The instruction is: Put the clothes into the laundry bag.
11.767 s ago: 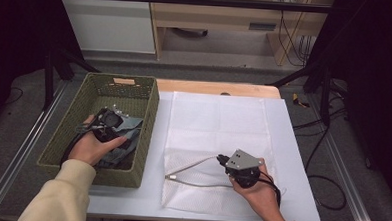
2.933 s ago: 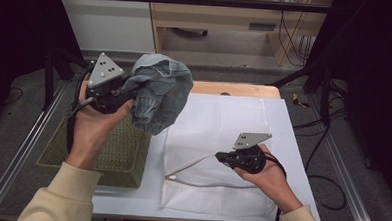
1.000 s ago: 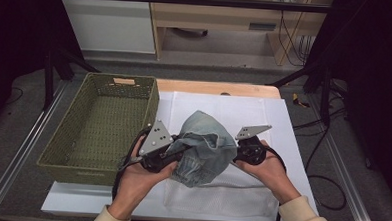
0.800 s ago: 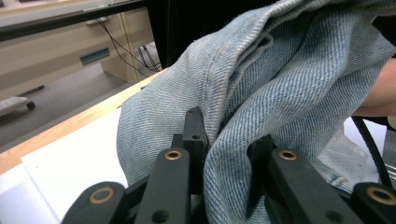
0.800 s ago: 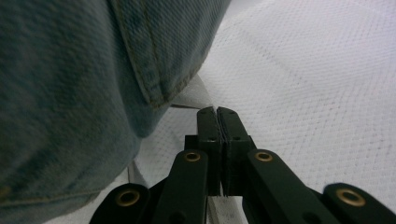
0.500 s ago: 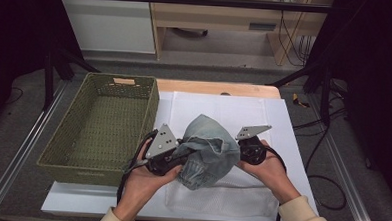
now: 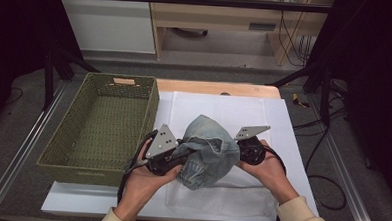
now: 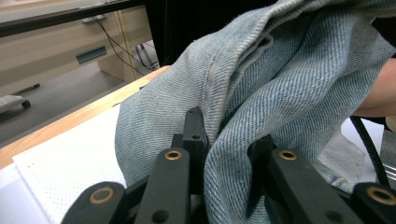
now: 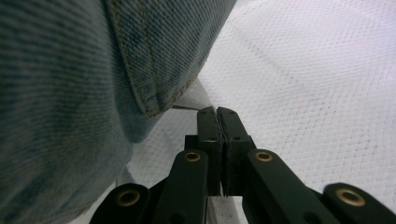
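The jeans (image 7: 205,152) are hanging bunched in mid-air over the white mat (image 7: 219,111), between the two grippers, w/ the lower folds sagging down close to the mat. The left gripper (image 7: 178,161) is pinching a thick fold of the denim; in the left gripper view its jaws are standing narrowly apart w/ the jeans (image 8: 261,93) wedged between them. The right gripper (image 7: 238,151) is sitting against the other side of the bundle; in the right gripper view its jaws are pressing flat together, pads meeting, and the jeans (image 9: 70,93) are hanging just beside them, not between them.

Around: a green basket (image 7: 54,152) is sitting left of the mat, its near right corner just beside the left hand (image 7: 143,186). The wooden table (image 7: 215,88) edge is showing beyond the mat. Cables are trailing from both grippers across the mat. The denim bundle is blocking the gripper tips in the high view.

Materials: jeans are light-blue washed denim, diagonal twill weave, w/ raised stitched seams and a hemmed edge, crumpling into a rounded lump. Mat is white, finely dimpled, thin, lying flat. Basket is woven, rectangular, w/ sloping walls. Jaws are black, matte, w/ brass-coloured rivets; grey three-cornered plates are riding on top.
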The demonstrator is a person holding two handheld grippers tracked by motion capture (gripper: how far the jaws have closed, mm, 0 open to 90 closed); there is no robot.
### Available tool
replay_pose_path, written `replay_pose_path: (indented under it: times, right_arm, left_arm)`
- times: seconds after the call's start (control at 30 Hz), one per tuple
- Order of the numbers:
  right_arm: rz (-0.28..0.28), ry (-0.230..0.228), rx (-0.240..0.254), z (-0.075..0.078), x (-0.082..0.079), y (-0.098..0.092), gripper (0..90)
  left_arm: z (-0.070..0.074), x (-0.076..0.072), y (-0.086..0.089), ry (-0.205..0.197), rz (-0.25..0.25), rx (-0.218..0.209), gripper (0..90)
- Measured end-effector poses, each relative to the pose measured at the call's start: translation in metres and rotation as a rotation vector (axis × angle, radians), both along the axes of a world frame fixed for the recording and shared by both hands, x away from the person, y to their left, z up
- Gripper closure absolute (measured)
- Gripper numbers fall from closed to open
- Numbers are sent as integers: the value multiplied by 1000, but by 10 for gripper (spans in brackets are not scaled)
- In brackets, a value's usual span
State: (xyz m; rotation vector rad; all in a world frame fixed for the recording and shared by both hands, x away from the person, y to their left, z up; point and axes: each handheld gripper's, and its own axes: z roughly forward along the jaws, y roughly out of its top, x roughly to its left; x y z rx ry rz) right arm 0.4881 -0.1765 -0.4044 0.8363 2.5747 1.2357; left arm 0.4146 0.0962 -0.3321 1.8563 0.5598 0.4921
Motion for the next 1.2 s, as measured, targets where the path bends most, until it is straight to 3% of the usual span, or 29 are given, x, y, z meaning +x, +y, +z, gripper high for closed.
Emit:
replay_pose_path:
  times: [0.47, 0.77, 0.97, 1.2]
  right_arm:
    - [-16, -5, 46, 2, 3, -8, 892]
    - [-30, -8, 50, 1, 6, -10, 892]
    - [-37, -17, 50, 2, 4, -9, 893]
    - [-36, -24, 52, 1, 6, -12, 893]
  left_arm:
    - [10, -18, -14, -11, -66, -46, 757]
    - [-3, -18, -25, 20, -88, -28, 757]
    - [-14, -21, -32, 24, -92, 6, 756]
    - [-16, -19, -33, 33, -91, -3, 757]
